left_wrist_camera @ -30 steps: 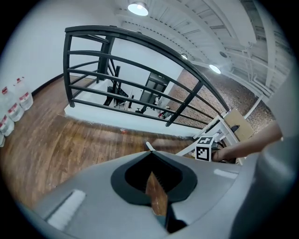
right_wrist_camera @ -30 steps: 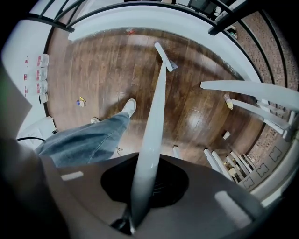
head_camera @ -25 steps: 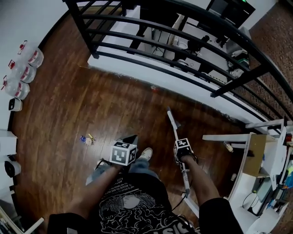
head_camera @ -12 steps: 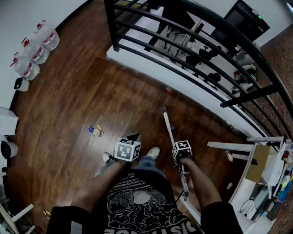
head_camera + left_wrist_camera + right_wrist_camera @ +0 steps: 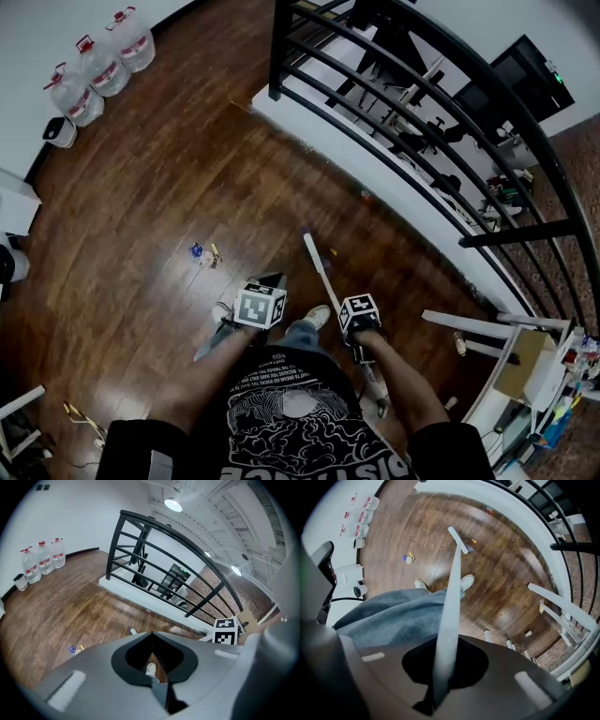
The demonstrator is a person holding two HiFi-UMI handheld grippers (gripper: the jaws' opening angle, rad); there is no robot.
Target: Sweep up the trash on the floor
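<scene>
On floor (image 5: 141,187), trash (image 5: 203,253) left of broom (image 5: 319,267) head, ahead of left gripper (image 5: 150,633) (closed, empty); right gripper (image 5: 443,665) clamped on broom handle.

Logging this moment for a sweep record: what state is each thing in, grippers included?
Left gripper: shut on the dustpan, jaw tips together.
Dustpan: held low beside the person's leg.
Right gripper: shut on the broom.
Broom: held slanting forward, head apart from the trash.
Trash: loose on the floor, unswept.
Water bottles: upright, capped, by the wall.
</scene>
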